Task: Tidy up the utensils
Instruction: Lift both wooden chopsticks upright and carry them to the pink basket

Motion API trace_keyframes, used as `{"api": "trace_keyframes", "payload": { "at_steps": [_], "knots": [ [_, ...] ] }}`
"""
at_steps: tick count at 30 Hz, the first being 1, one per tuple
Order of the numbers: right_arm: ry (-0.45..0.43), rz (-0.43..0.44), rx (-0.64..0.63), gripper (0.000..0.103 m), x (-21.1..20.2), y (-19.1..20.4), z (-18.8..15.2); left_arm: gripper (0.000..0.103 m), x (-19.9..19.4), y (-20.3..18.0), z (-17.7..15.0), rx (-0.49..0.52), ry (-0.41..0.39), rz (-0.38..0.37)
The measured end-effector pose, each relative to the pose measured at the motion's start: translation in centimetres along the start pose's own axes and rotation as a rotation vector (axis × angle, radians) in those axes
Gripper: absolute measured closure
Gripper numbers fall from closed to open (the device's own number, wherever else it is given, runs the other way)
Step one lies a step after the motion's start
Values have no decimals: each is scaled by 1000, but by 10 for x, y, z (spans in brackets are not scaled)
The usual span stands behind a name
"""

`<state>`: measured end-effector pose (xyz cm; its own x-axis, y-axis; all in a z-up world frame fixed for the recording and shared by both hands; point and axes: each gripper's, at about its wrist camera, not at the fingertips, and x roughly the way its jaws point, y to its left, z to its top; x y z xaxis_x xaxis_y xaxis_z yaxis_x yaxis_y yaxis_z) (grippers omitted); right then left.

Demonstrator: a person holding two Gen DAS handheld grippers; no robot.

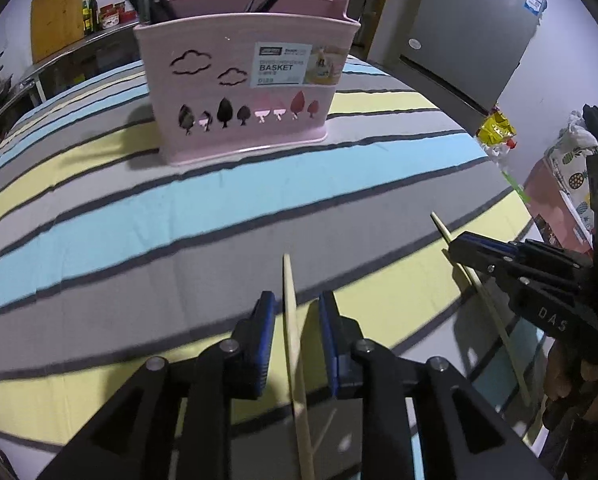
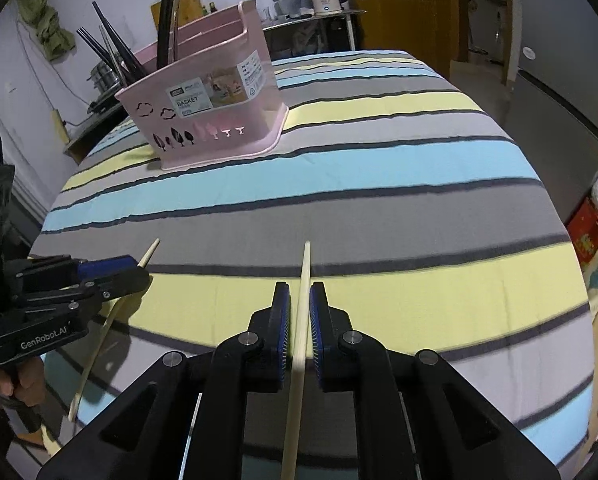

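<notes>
Striped blue, yellow and grey tablecloth (image 2: 379,168); pink plastic utensil basket (image 1: 243,92) at far side, dark utensils inside. Left gripper (image 1: 297,312) parted around pale wooden chopstick (image 1: 293,340), gap visible both sides. Right gripper (image 2: 300,300) likewise straddles second wooden chopstick (image 2: 301,320), pads not touching

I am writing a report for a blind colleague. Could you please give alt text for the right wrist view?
The right tongs straddle a pale wooden chopstick over a striped cloth table, jaws slightly apart with thin gaps either side. At left, the left tongs are at a second wooden chopstick. Behind stands a pink plastic basket holding dark utensils.
</notes>
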<state>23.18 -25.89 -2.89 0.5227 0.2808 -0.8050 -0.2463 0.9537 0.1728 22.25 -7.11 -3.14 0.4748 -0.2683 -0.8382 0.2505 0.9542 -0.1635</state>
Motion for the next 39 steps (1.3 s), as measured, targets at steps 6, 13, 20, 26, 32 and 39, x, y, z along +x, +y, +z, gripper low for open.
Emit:
{"api": "trace_keyframes", "payload": {
  "at_steps": [6,13,20,26,32,39],
  "knots": [
    [30,-19,-28,93,12,4,12,79,7,-8,6,60,14,44],
    [66,-23,-39,98,16,5,19,97,7,-8,8,78,16,58],
    [45,-5,-48,98,7,12,27,97,-3,0,16,43,13,18],
    [-19,20,-55,98,-21,19,43,97,-34,3,31,35,-49,3],
    [-100,26,-72,98,-54,30,61,97,-79,10,50,41,-139,-1],
    [-209,26,-78,98,-92,41,77,97,-115,14,71,40,-236,3]
  ]
}}
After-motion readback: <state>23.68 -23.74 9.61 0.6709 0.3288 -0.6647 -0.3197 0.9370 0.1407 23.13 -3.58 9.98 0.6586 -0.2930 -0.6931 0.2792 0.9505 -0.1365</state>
